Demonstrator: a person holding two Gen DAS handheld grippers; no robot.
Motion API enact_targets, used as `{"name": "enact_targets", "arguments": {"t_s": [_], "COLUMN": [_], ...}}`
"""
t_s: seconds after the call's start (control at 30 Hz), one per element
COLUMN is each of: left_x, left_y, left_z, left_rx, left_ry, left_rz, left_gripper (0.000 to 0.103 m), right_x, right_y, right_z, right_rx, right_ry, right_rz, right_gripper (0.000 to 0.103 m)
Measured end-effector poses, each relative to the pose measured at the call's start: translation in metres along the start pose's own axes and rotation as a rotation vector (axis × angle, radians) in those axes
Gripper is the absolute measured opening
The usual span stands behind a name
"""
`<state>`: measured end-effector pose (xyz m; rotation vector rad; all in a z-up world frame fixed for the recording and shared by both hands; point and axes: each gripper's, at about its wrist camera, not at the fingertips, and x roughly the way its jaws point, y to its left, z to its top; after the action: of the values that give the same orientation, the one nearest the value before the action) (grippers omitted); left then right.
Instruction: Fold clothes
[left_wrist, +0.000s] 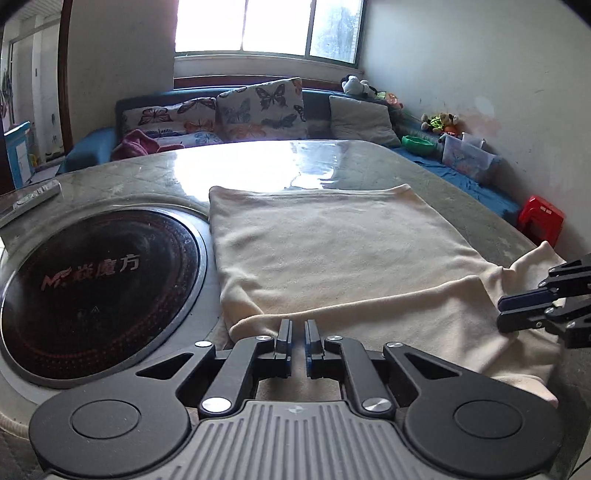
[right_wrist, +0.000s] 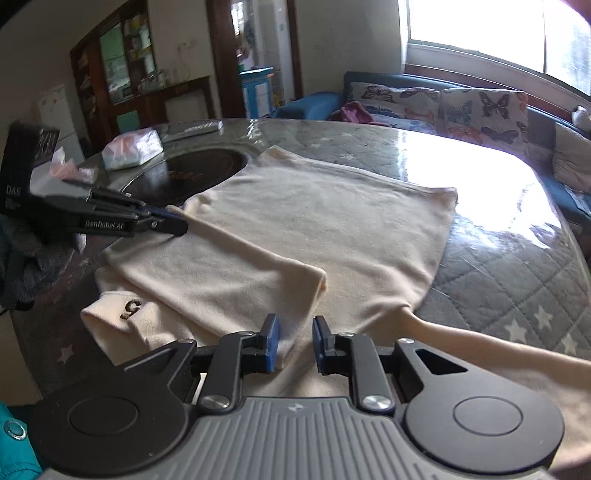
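A cream garment (left_wrist: 332, 251) lies spread flat on the round table, with one side folded over its body along a soft crease (right_wrist: 236, 258). Its collar end with a dark mark (right_wrist: 131, 309) lies nearest me, and a sleeve (right_wrist: 480, 339) trails off to the right. My left gripper (left_wrist: 297, 328) sits at the near edge of the fold, its jaws a narrow slit apart with no cloth between them; the right wrist view shows its tips (right_wrist: 183, 226) at the crease's left end. My right gripper (right_wrist: 294, 332) hovers open over the garment's near part, holding nothing, and its fingers (left_wrist: 504, 314) show at the left wrist view's right edge.
A black round hob (left_wrist: 96, 273) is sunk into the table (left_wrist: 147, 177) left of the garment. A remote (left_wrist: 33, 199) and a tissue pack (right_wrist: 131, 147) lie beyond it. A sofa with butterfly cushions (left_wrist: 262, 107) stands behind, and a red stool (left_wrist: 541, 218) on the floor at right.
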<state>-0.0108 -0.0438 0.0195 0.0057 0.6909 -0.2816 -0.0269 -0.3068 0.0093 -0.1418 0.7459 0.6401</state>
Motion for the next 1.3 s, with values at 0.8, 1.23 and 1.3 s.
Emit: {"name": "enact_targets", "arguments": {"t_s": [0.8,1.23,1.3], "left_x": [-0.011,-0.007,-0.006], "left_y": [-0.073,-0.085,-0.086], "left_z": [0.012,0.01,0.01], "left_rx": [0.023,0.025,0.026], "left_ry": [-0.03,-0.012,-0.009], "left_rz": [-0.07,-0.071,-0.071], "left_gripper": [0.084,0.092,0.092], "right_x": [-0.082,-0.095,-0.095], "right_y": [-0.126,-0.154,-0.154], "right_z": [-0.077,-0.097,-0.097], "right_rx": [0.497,0.611,0.605], "right_ry": [-0.138,-0.171,-0.172], "right_rz": [-0.51,-0.631,-0.632], "right_gripper": [0.03,0.031,0.031]}}
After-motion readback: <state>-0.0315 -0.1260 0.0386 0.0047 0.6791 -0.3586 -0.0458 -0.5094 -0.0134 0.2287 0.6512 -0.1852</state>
